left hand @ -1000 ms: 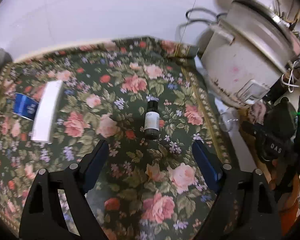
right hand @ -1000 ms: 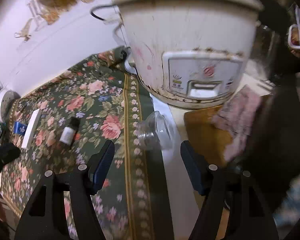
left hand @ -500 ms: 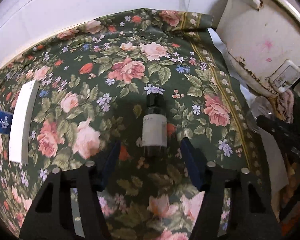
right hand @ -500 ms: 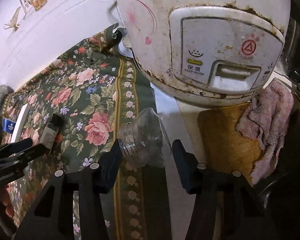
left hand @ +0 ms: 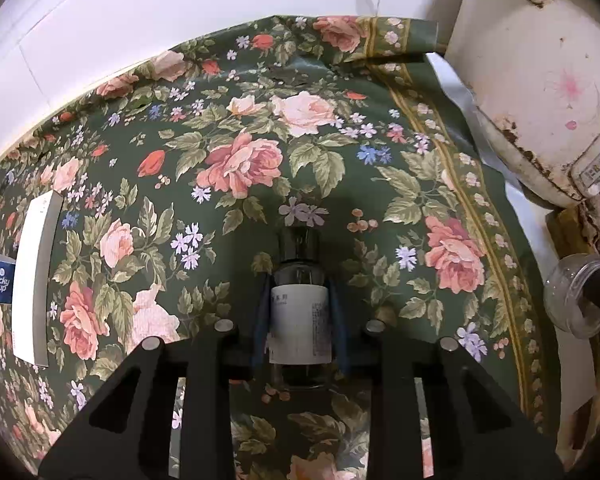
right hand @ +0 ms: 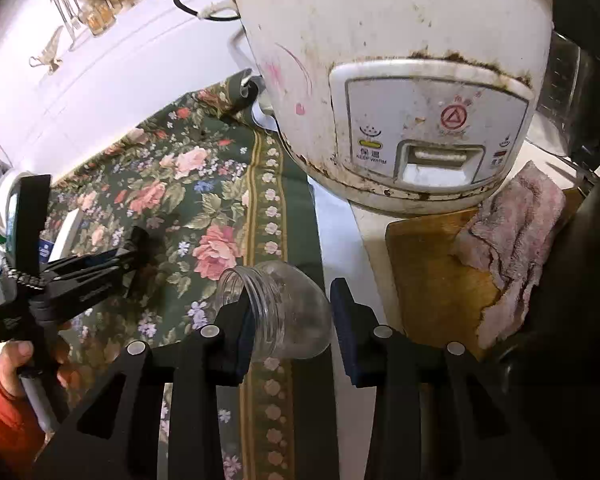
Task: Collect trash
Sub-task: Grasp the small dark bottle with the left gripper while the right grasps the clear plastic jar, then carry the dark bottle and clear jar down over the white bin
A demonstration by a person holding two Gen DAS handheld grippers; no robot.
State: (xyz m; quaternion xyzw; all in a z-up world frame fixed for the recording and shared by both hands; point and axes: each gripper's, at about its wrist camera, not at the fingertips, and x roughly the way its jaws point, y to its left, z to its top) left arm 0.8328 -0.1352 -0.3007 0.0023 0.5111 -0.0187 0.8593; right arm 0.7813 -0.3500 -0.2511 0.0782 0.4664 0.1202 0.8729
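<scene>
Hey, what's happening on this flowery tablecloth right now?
A person with tongs in each hand is collecting trash. The left tongs have just closed around a small dark glass bottle with a white label lying on the green floral tablecloth. The right tongs have been closing around a clear, lidless plastic jar lying on its side near a stained white rice cooker. Neither item looks lifted yet.

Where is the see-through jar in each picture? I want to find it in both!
Left wrist view: the clear jar sits at the far right edge, beside the floral cloth's border, with a dark finger of the other hand-held gripper across it.
Right wrist view: the clear jar lies bottom centre, between the right hand-held gripper fingers.
Shared landmark: the white rice cooker.
</scene>
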